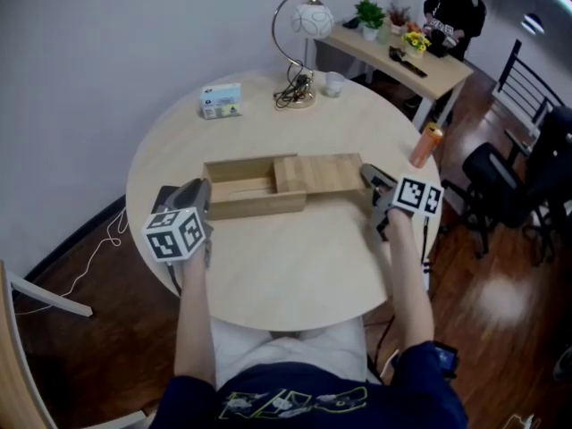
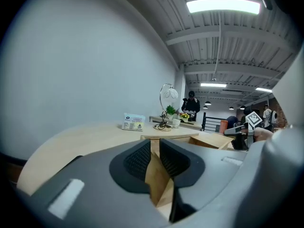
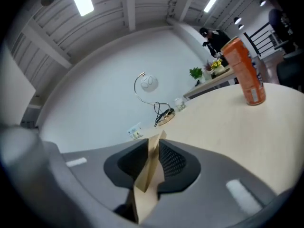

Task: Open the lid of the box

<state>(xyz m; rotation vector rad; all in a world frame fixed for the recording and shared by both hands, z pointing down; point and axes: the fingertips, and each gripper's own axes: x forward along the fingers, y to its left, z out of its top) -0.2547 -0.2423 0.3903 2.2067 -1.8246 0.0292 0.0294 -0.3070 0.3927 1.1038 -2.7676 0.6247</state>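
Observation:
A long wooden box lies across the round table. Its flat sliding lid sits shifted to the right, so the left half of the box is uncovered. My left gripper is at the box's left end. In the left gripper view its pads pinch the box's thin end wall. My right gripper is at the lid's right end. In the right gripper view the lid's edge stands clamped between the jaws.
Behind the box stand a curved lamp, a small printed card box and a glass. An orange can stands near the table's right edge. A desk, a person and dark chairs are beyond.

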